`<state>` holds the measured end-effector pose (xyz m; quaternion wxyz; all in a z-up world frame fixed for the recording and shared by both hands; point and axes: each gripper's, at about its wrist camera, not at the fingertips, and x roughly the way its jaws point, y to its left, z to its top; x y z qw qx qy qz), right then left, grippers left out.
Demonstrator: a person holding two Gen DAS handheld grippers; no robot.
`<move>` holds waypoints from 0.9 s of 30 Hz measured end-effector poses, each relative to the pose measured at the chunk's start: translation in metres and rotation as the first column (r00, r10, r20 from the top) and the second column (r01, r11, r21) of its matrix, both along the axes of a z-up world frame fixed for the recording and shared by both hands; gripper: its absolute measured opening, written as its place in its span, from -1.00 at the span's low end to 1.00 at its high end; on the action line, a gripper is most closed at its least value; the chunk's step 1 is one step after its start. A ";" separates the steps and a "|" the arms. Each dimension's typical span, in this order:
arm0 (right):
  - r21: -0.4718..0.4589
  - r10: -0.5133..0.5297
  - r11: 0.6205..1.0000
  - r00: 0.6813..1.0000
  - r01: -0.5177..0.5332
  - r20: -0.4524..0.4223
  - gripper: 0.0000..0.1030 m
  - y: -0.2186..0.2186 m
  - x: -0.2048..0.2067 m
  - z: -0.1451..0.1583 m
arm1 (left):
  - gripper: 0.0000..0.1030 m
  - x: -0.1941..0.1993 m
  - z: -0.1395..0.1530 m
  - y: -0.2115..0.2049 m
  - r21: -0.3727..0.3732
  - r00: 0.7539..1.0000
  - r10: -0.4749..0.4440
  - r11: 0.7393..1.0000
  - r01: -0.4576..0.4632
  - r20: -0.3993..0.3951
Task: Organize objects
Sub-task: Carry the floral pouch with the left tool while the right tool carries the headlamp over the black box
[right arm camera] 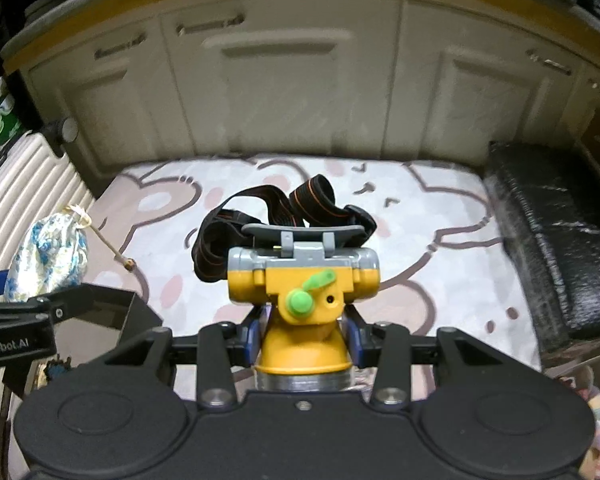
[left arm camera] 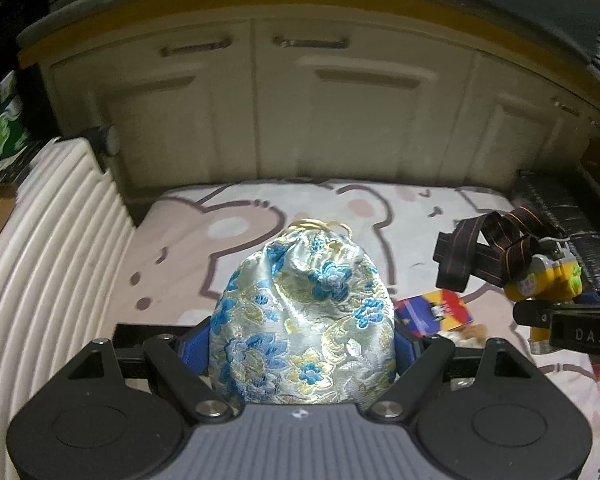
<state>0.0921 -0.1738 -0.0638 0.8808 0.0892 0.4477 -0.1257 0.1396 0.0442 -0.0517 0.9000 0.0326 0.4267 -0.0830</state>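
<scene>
A silk drawstring pouch [left arm camera: 306,320] with blue and gold flowers fills the middle of the left wrist view. My left gripper [left arm camera: 302,346] is shut on its sides, blue pads pressed into the cloth, and holds it above the mat. In the right wrist view the same pouch [right arm camera: 50,256] shows at the left, its cord dangling. A yellow headlamp [right arm camera: 302,292] with a green knob and a black strap sits between the pads of my right gripper [right arm camera: 304,338], which is shut on its yellow body. The headlamp [left arm camera: 548,276] also appears at the right of the left wrist view.
Below lies a cartoon-print mat [right arm camera: 420,216]. Cream cabinet doors [left arm camera: 340,112] stand behind it. A ribbed white case [left arm camera: 48,248] flanks the left, a black wrapped block [right arm camera: 560,240] the right. A colourful card [left arm camera: 436,312] and small toys [right arm camera: 596,404] lie nearby. A black box [right arm camera: 112,308] sits under the left gripper.
</scene>
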 end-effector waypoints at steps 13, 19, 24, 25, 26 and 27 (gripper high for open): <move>0.019 0.113 0.993 0.994 -0.113 -0.006 -0.18 0.049 0.021 -0.002 | 0.64 0.005 -0.006 0.059 -0.023 0.995 0.091 0.995 -0.092 -0.048; 0.046 0.145 0.988 0.989 -0.146 0.013 -0.18 0.064 0.026 0.002 | 0.64 0.004 -0.009 0.079 -0.032 0.991 0.131 0.991 -0.132 -0.027; 0.066 0.183 0.981 0.983 -0.184 0.019 -0.18 0.078 0.029 0.003 | 0.64 0.011 -0.027 0.086 0.002 0.993 0.112 0.994 -0.112 -0.044; 0.069 0.191 0.979 0.981 -0.192 0.020 -0.18 0.080 0.030 0.003 | 0.64 0.012 -0.032 0.086 0.018 0.994 0.096 0.995 -0.096 -0.042; 0.072 0.198 0.977 0.980 -0.199 0.020 -0.18 0.082 0.031 0.003 | 0.64 0.014 -0.037 0.086 0.040 0.996 0.077 0.996 -0.075 -0.047; 0.074 0.203 0.976 0.979 -0.204 0.021 -0.18 0.085 0.031 0.003 | 0.64 0.016 -0.044 0.084 0.066 0.996 0.065 0.996 -0.060 -0.066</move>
